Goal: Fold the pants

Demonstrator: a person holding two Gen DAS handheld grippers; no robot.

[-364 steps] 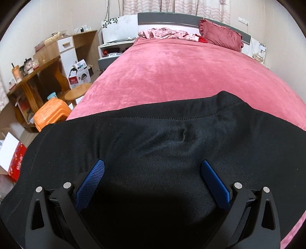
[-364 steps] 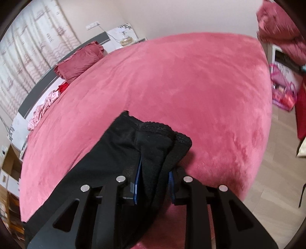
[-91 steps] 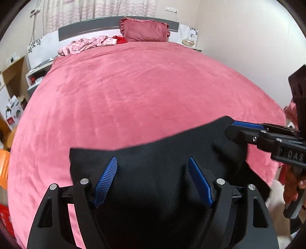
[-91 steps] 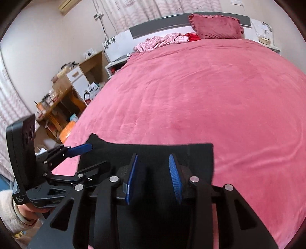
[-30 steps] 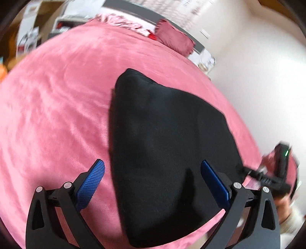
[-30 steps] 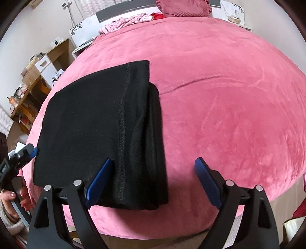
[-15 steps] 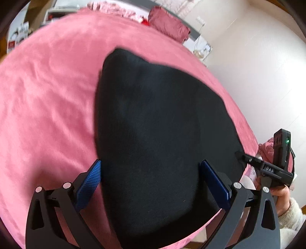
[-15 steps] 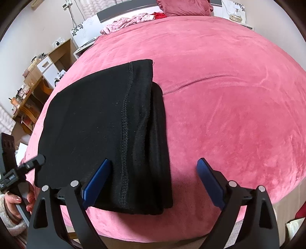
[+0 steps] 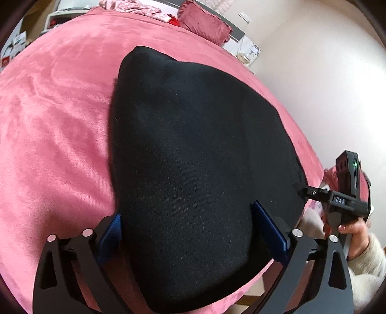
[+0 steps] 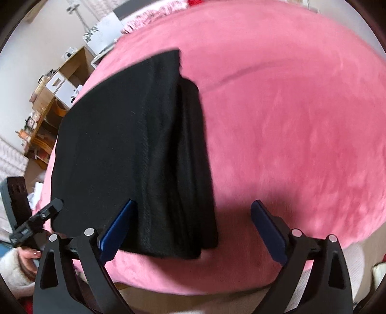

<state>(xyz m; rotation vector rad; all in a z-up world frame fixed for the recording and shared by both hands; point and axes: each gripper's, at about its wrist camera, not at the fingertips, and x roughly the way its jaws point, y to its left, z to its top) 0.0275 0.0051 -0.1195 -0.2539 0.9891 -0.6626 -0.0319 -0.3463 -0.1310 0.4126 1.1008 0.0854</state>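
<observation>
The black pants (image 9: 193, 157) lie folded into a thick rectangular stack near the front edge of the pink bed (image 9: 53, 125). My left gripper (image 9: 190, 231) is open, its blue pads either side of the stack's near left end. In the right wrist view the pants (image 10: 135, 149) show their layered right edge. My right gripper (image 10: 193, 229) is open and empty, straddling the stack's near right corner. Each gripper shows in the other's view: the right one (image 9: 301, 189) at the stack's far side, the left one (image 10: 54, 206) at the lower left.
A dark red pillow (image 9: 205, 25) and pink crumpled clothes (image 9: 135, 6) lie at the head of the bed. A wooden desk and shelves (image 10: 48, 108) stand left of the bed. The bed's front edge (image 10: 217, 287) drops to the floor just below my grippers.
Both grippers have closed in on the folded stack over the last second. Three seconds ago they were narrower over the cloth; now both are wide open and the stack lies flat.
</observation>
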